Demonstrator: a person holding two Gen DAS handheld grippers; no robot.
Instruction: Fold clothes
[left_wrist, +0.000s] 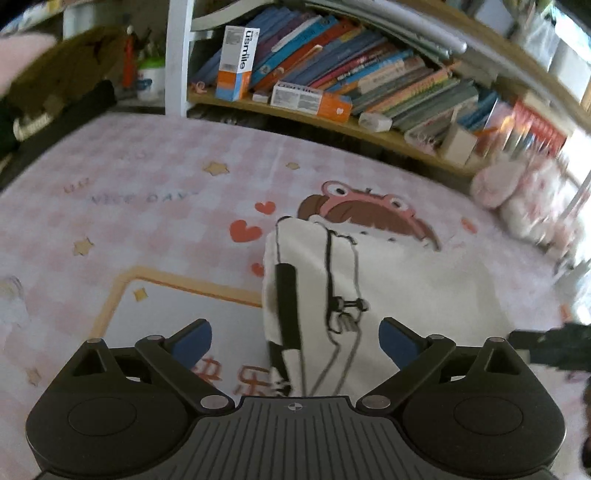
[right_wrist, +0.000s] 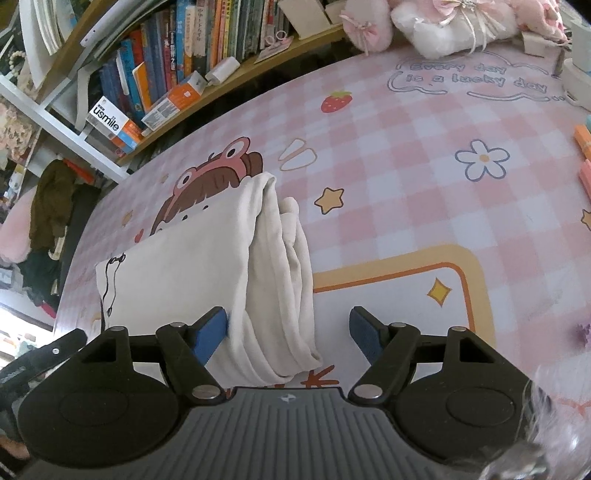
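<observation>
One folded garment (right_wrist: 207, 266), two claws (left_wrist: 295, 341).

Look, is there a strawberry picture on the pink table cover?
Yes, the right wrist view shows a red strawberry printed on the checked pink cover, beyond the folded white cloth.

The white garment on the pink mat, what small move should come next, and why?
Probably lift both grippers clear. The white garment already lies folded in a compact stack on the pink mat, and the jaws of the left gripper and right gripper stand open, pressing nothing.
</observation>
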